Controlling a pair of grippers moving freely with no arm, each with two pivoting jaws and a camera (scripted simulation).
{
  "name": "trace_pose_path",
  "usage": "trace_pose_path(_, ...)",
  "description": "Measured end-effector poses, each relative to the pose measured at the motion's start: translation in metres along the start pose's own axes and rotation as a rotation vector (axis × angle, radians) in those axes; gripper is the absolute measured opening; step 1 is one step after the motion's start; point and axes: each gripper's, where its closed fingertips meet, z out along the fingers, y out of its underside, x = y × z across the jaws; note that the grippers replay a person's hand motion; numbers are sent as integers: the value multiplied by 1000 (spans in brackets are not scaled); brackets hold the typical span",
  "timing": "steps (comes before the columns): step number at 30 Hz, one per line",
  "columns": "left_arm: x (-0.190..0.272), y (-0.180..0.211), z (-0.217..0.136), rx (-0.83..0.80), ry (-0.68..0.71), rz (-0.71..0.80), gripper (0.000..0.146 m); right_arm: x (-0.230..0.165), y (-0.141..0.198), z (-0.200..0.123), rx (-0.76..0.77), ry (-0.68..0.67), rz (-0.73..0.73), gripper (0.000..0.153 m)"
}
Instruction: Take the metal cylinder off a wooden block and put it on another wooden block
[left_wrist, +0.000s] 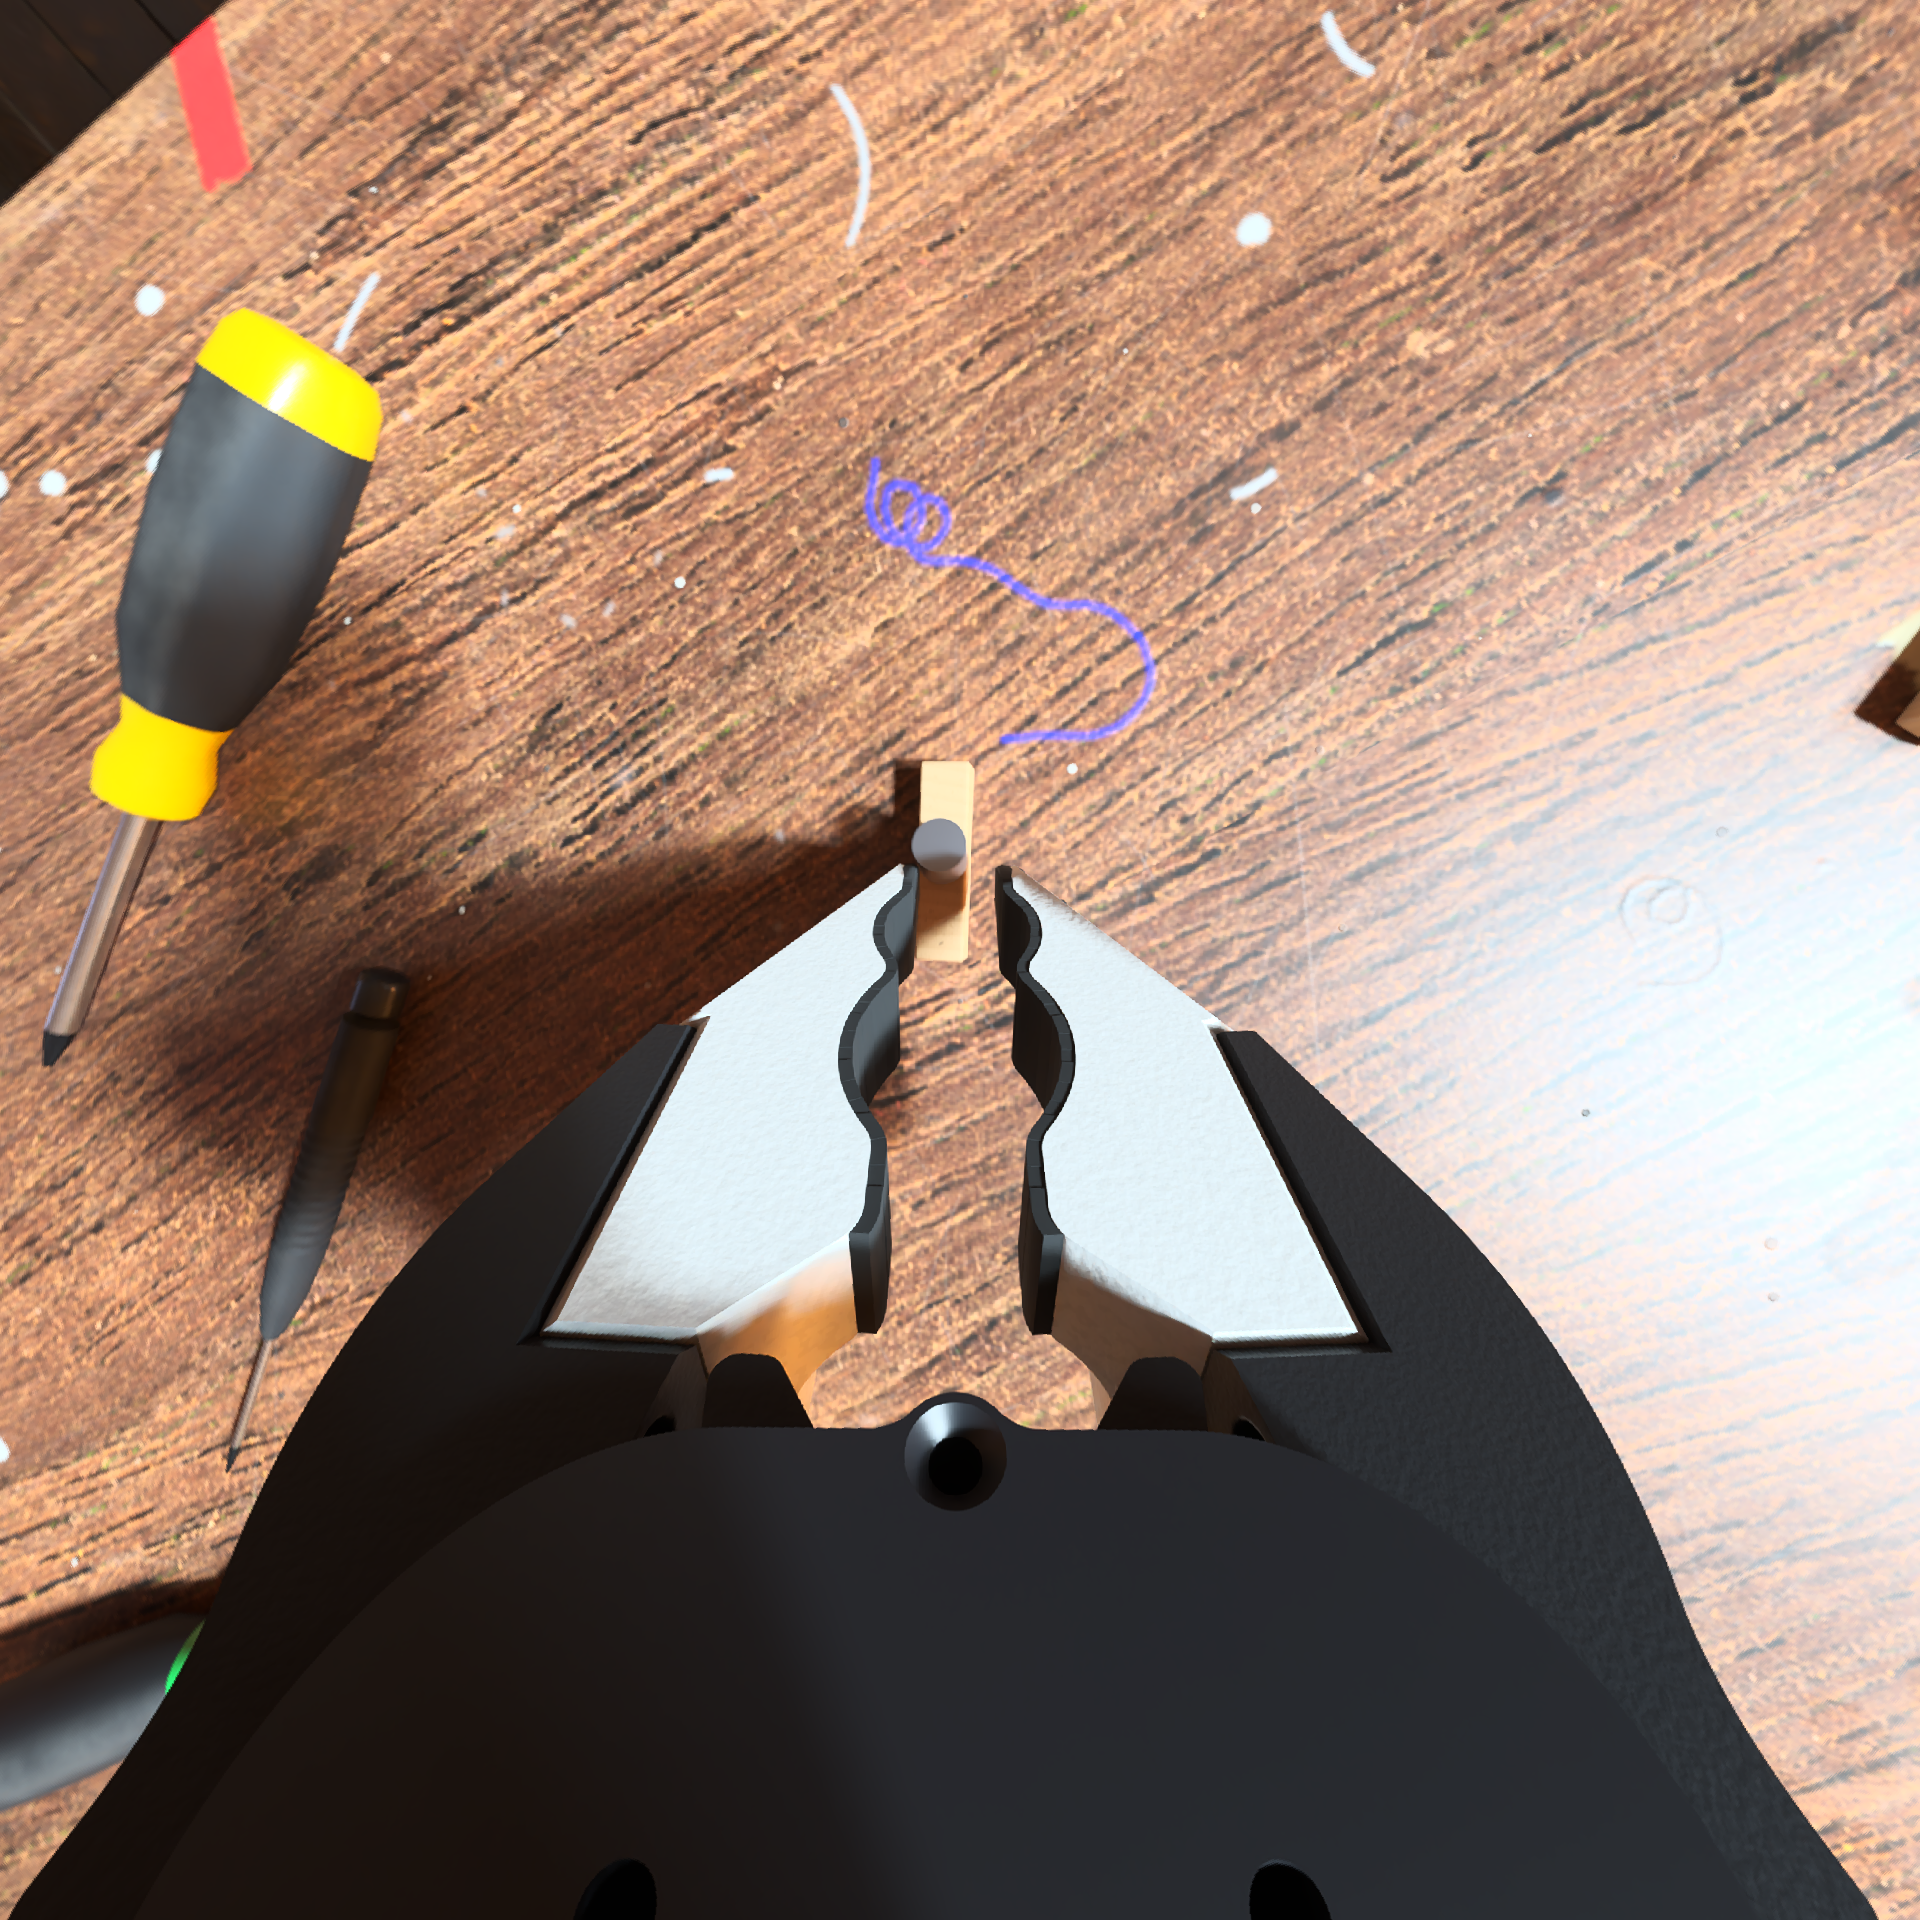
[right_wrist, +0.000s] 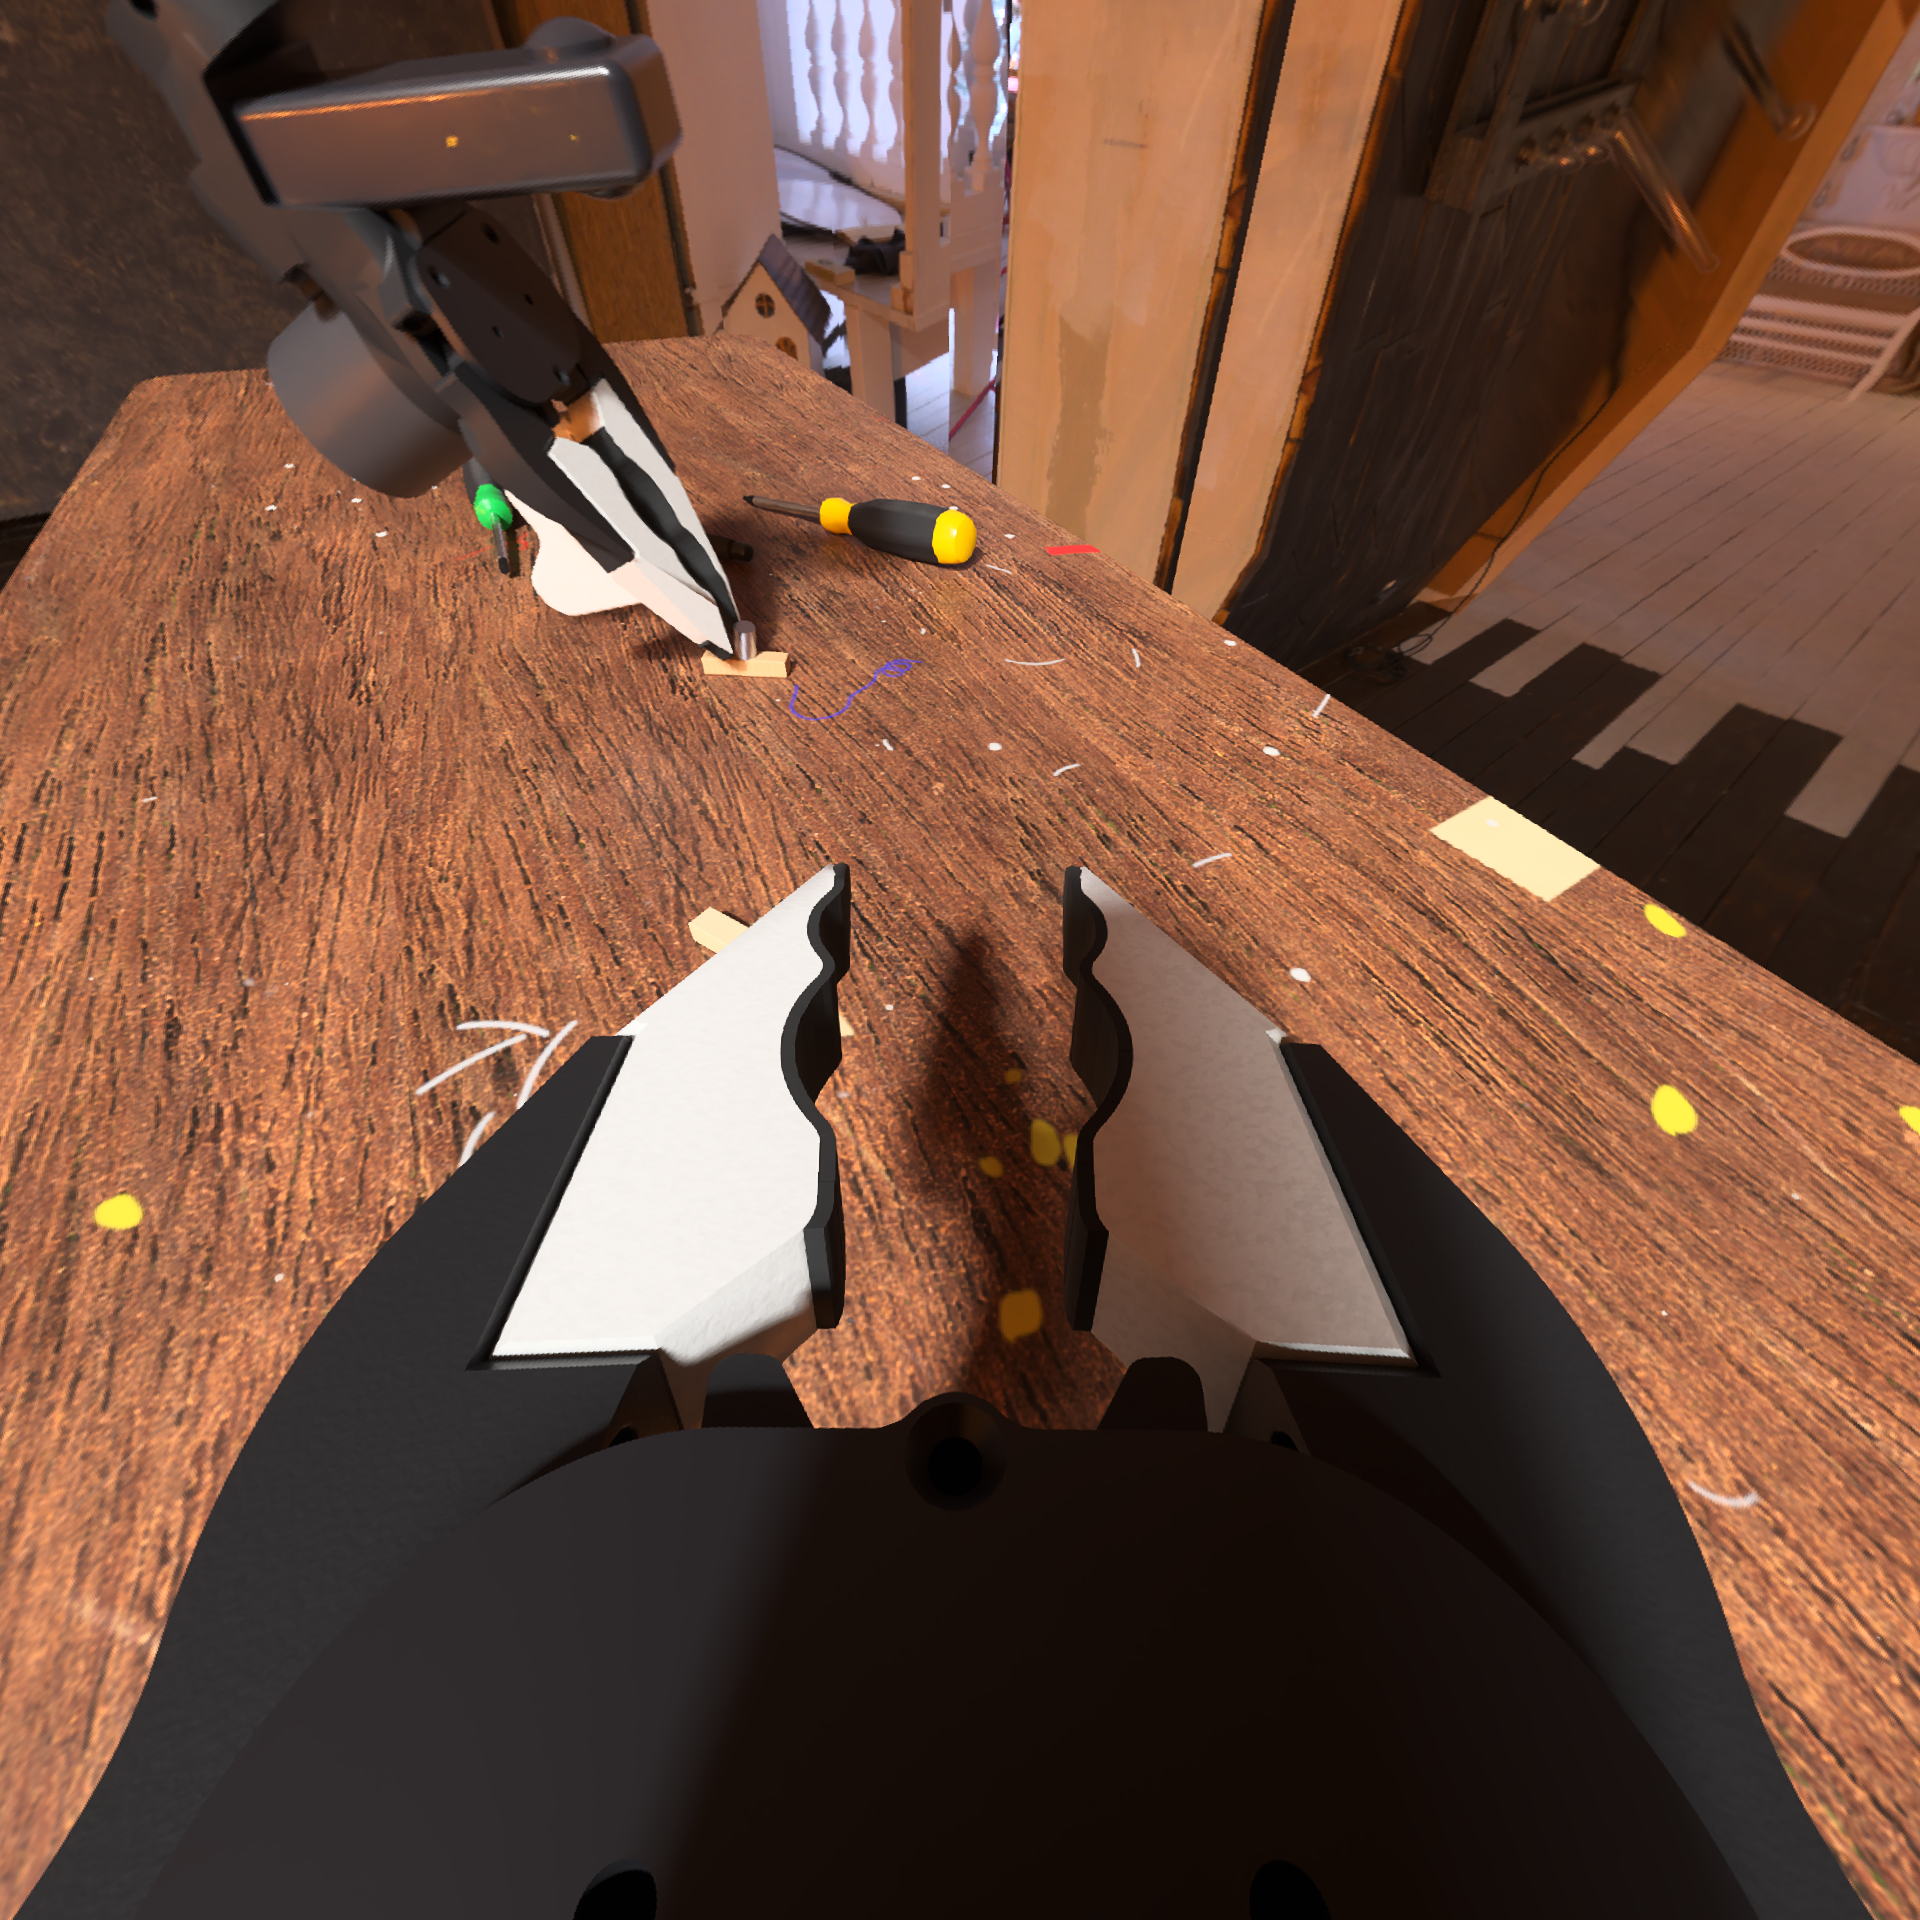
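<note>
Grey metal cylinder (left_wrist: 938, 847) stands upright on a small wooden block (left_wrist: 945, 862) out on the table (left_wrist: 1455, 416), well in from its edges. Left gripper (left_wrist: 956, 883) has its jaws apart around the block, one tip touching the cylinder's side. Right gripper (right_wrist: 956, 883) hovers with jaws open and empty, a second wooden block (right_wrist: 717, 928) partly hidden behind one finger. A yellow-and-black screwdriver (left_wrist: 208, 582) lies toward the far edge.
</note>
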Motion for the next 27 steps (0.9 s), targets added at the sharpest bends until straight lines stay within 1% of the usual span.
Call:
trace_pose_path(6, -5, 0, 7, -44, -1, 23, 11, -3, 1, 0, -14, -3, -26, 41)
trace_pose_path(9, -5, 0, 7, -41, 14, 32, 10, -3, 1, 0, -10, -6, -21, 41)
trace_pose_path(13, -5, 0, 6, -32, -11, 68, 10, -1, 1, -1, -8, -8, -7, 41)
trace_pose_path(21, 3, -9, -15, 58, -45, 116, 10, -2, 4, 1, -21, -10, -8, 41)
trace_pose_path(24, 23, -22, -26, 125, 14, 138, 9, -2, 5, 1, -27, -8, -17, 41)
trace_pose_path(25, 34, -28, -28, 150, 50, 146, 9, -2, 5, 2, -29, -6, -21, 40)
trace_pose_path(27, 68, -42, -31, 192, 166, 164, 9, -2, 6, 2, -34, -4, -27, 40)
